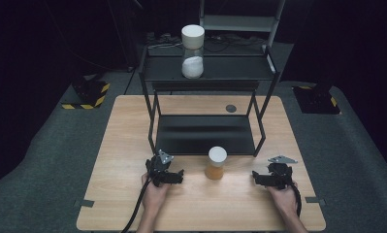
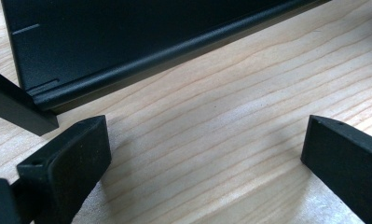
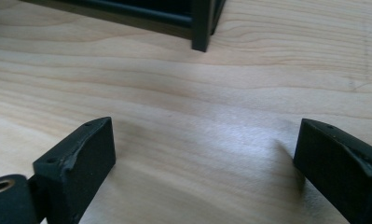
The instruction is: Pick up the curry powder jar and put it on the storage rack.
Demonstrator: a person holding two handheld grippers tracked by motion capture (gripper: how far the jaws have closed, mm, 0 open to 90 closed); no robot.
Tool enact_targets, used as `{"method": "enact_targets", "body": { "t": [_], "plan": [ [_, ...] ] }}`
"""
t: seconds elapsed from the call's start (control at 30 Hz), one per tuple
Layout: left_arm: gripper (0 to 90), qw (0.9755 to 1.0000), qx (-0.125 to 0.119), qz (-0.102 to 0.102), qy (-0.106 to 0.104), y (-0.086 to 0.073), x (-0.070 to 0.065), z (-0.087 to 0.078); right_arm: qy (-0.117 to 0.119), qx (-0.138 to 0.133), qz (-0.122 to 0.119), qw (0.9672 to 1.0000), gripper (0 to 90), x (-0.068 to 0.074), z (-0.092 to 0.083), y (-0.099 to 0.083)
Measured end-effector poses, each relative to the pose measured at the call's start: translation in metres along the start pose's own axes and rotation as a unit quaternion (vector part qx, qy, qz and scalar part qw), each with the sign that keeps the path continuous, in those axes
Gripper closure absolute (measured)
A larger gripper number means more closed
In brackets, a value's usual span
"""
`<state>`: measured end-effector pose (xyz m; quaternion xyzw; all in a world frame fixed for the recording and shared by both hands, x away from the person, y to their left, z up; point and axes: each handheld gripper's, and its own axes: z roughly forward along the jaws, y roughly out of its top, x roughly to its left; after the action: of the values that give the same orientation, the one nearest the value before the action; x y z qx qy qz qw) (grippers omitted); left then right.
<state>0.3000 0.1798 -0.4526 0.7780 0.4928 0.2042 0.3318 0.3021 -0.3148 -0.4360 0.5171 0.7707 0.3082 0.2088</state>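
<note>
Flanking the orange jar [image 1: 216,164], left claw [image 1: 172,177] and right claw [image 1: 264,180] gape empty.

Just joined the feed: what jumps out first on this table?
The orange jar with a white lid stands alone on the wooden table, just in front of the black shelf rack. A white-filled jar stands on the rack's top shelf. The left gripper and right gripper flank the orange jar, both open.

Left claw [image 1: 175,177] jaws spread wide, right claw [image 1: 260,178] likewise, both held low
</note>
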Motion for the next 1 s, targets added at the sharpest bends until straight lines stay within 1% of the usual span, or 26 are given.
{"method": "enact_targets", "body": {
  "t": [0.03, 0.17, 0.2, 0.3, 0.33, 0.37, 0.4, 0.43, 0.53, 0.6, 0.63, 0.67, 0.7, 0.73, 1.0],
  "plan": [
    [1.4, 1.0000, 0.000, 0.000, 0.000, 0.000, 0.000, 0.000, 0.003, -0.001, -0.003, 1.0000, 4.8, 0.001, -0.001, 0.000],
    [1.4, 1.0000, 0.000, 0.000, -0.001, 0.000, 0.000, 0.000, 0.025, 0.003, -0.031, 0.9992, 4.5, 0.006, -0.005, 0.004],
    [1.3, 1.0000, 0.000, 0.000, -0.001, 0.000, 0.000, 0.000, 0.038, 0.005, -0.039, 0.9985, 4.4, 0.007, -0.006, 0.006],
    [1.4, 1.0000, 0.000, 0.000, -0.001, 0.000, 0.000, 0.000, 0.060, 0.006, -0.057, 0.9966, 4.2, 0.012, -0.005, 0.011],
    [1.4, 1.0000, 0.000, 0.000, -0.001, 0.000, 0.000, 0.000, 0.071, 0.005, -0.064, 0.9954, 4.0, 0.014, -0.005, 0.014],
    [1.4, 1.0000, 0.000, 0.000, -0.001, 0.000, 0.000, 0.000, 0.077, 0.005, -0.069, 0.9947, 4.0, 0.016, -0.005, 0.015],
    [1.4, 1.0000, 0.000, 0.000, -0.001, 0.000, 0.000, 0.000, 0.077, 0.005, -0.069, 0.9947, 4.0, 0.016, -0.005, 0.015],
    [1.4, 1.0000, 0.000, 0.000, -0.001, 0.000, 0.000, 0.000, 0.094, 0.006, -0.082, 0.9921, 4.0, 0.021, -0.003, 0.020],
    [1.4, 1.0000, 0.000, 0.000, -0.001, 0.000, 0.000, 0.000, 0.117, 0.010, -0.097, 0.9883, 3.8, 0.027, 0.001, 0.026],
    [1.4, 1.0000, 0.000, 0.000, -0.001, 0.000, 0.000, 0.000, 0.127, 0.011, -0.104, 0.9863, 3.4, 0.032, 0.003, 0.030],
    [1.4, 1.0000, 0.000, 0.000, -0.001, 0.000, 0.000, 0.000, 0.132, 0.010, -0.107, 0.9855, 3.2, 0.033, 0.004, 0.031],
    [1.4, 1.0000, 0.000, 0.000, -0.001, 0.000, 0.000, 0.000, 0.132, 0.010, -0.107, 0.9855, 3.2, 0.033, 0.004, 0.031],
    [1.4, 1.0000, 0.000, 0.000, -0.001, 0.000, 0.000, 0.000, 0.143, 0.009, -0.111, 0.9835, 3.2, 0.038, 0.007, 0.035],
    [1.3, 1.0000, 0.000, 0.000, -0.001, 0.000, 0.000, 0.000, 0.146, 0.008, -0.113, 0.9827, 3.3, 0.040, 0.008, 0.037],
    [1.3, 1.0000, 0.000, 0.000, -0.001, 0.000, 0.000, 0.000, 0.159, 0.003, -0.130, 0.9787, 5.5, 0.059, 0.014, 0.052]
  ]
}}
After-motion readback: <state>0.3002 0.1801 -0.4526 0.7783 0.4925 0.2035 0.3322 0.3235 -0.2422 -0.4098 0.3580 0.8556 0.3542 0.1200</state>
